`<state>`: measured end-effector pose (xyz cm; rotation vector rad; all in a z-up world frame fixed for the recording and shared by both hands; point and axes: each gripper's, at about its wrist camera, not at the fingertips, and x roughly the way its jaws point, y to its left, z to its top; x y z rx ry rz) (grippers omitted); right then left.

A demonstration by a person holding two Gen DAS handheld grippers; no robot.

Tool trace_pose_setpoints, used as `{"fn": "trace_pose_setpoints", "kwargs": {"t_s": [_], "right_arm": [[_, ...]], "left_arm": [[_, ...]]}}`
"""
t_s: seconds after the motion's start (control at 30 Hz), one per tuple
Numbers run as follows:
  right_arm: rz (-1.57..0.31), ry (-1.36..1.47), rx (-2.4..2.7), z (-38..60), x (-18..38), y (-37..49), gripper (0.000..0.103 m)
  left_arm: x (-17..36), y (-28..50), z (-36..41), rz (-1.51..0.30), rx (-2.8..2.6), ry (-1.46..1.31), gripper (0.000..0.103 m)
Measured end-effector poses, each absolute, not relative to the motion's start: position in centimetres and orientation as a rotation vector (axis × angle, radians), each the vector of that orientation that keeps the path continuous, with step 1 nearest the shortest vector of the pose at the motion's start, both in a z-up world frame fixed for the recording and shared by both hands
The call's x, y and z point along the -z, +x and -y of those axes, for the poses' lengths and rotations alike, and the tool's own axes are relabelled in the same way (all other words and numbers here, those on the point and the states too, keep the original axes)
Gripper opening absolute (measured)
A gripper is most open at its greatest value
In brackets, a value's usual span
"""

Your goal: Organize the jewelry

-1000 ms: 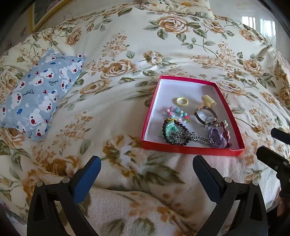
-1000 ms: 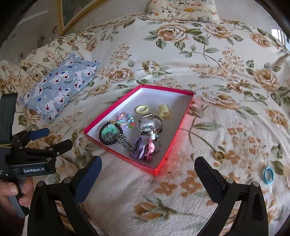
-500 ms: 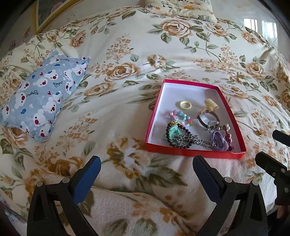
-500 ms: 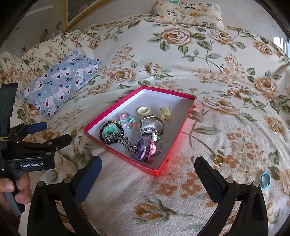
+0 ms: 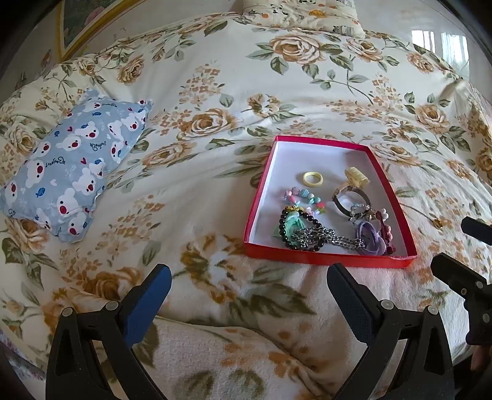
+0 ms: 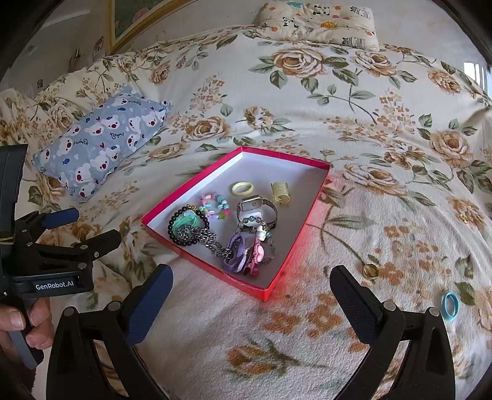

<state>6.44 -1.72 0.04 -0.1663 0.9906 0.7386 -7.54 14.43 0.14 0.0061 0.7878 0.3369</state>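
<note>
A shallow red box [image 5: 326, 261] [image 6: 307, 234] with a white floor lies on the floral bedspread. It holds a yellow ring [image 5: 312, 178] [image 6: 242, 188], a bead bracelet, a black bead bracelet with a metal chain [image 6: 196, 234], a watch [image 6: 255, 206] and purple and pink hair ties. A gold ring [image 6: 370, 270] and a blue ring [image 6: 450, 305] lie on the bedspread to the right of the box. My left gripper [image 5: 246, 295] is open and empty, short of the box. My right gripper [image 6: 250, 295] is open and empty, near the box's front corner.
A blue bear-print pillow [image 5: 70, 163] [image 6: 101, 138] lies to the left. A panda-print pillow [image 6: 316, 24] sits at the far edge of the bed. A small gold item [image 6: 463, 218] lies far right on the bedspread.
Both grippers have drawn back and up a little, so the box and pillow sit slightly lower and smaller in view. Nothing was picked up.
</note>
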Motion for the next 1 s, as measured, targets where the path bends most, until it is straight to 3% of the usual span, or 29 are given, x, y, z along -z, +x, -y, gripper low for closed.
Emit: {"fn": "trace_pose_setpoints", "kwargs": {"t_s": [1.0], "right_arm": [[-0.988,-0.163,-0.748,1.52,-0.16,6.20,0.103]], "left_arm": [[-0.04,-7.54,-14.09,-0.801,-0.301,0.003,0.102]]}}
